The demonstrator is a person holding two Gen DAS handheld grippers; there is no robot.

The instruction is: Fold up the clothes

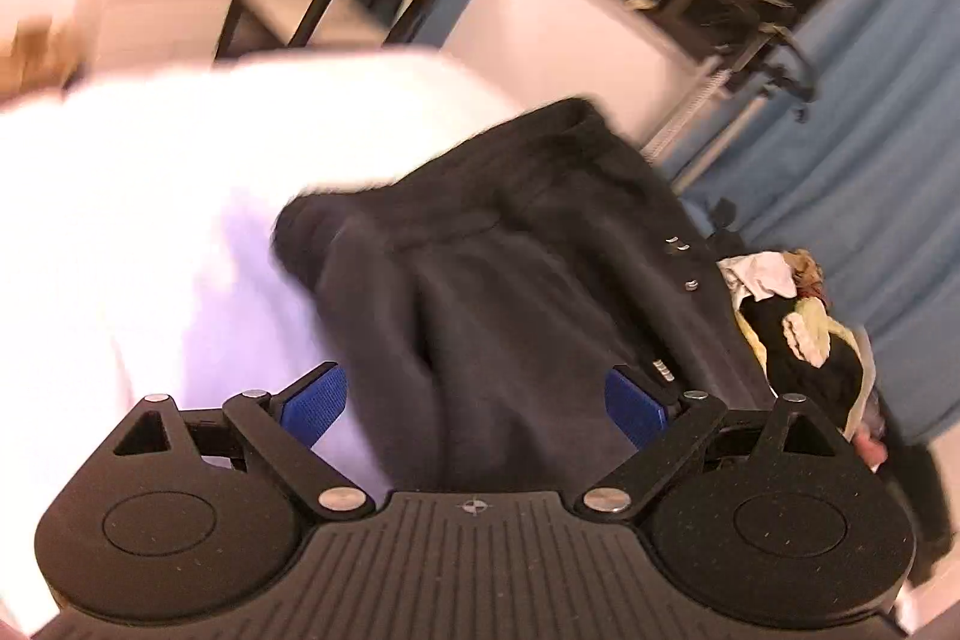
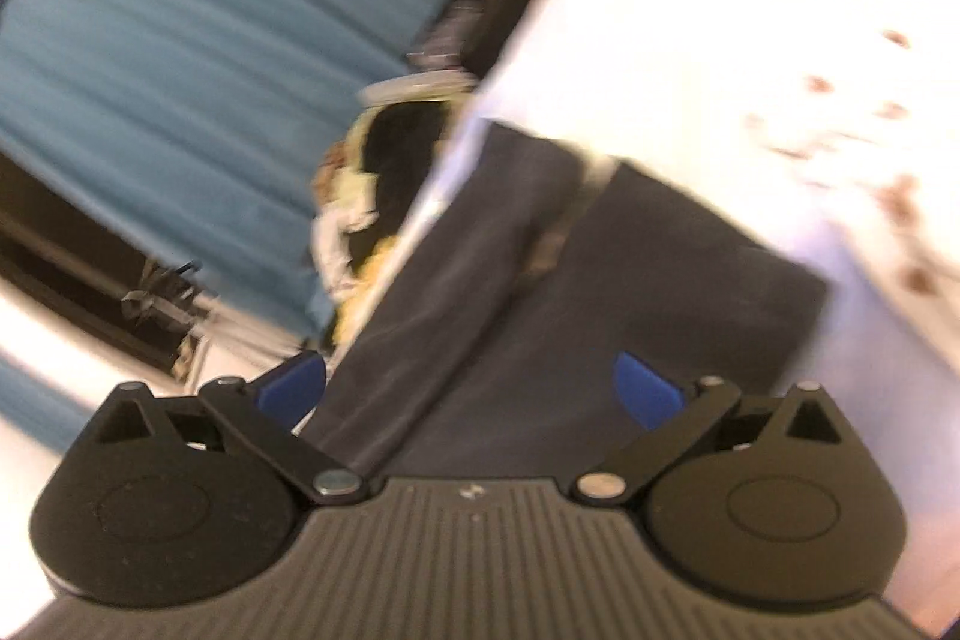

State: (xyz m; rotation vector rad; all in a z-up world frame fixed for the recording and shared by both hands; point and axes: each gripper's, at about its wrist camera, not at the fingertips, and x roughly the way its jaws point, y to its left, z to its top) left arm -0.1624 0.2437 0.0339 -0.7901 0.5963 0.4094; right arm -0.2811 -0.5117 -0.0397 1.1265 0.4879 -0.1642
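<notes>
Both claws, left claw (image 1: 474,403) and right claw (image 2: 471,391), spread wide, empty, over the dark garment (image 1: 510,280)

The left gripper (image 1: 474,397) tilts downward over the dark garment (image 1: 510,292), its blue pads (image 1: 315,403) spread wide with nothing pinched between them. The right gripper (image 2: 471,391) likewise slants down above that garment, jaws fully apart and gripping nothing.
</notes>
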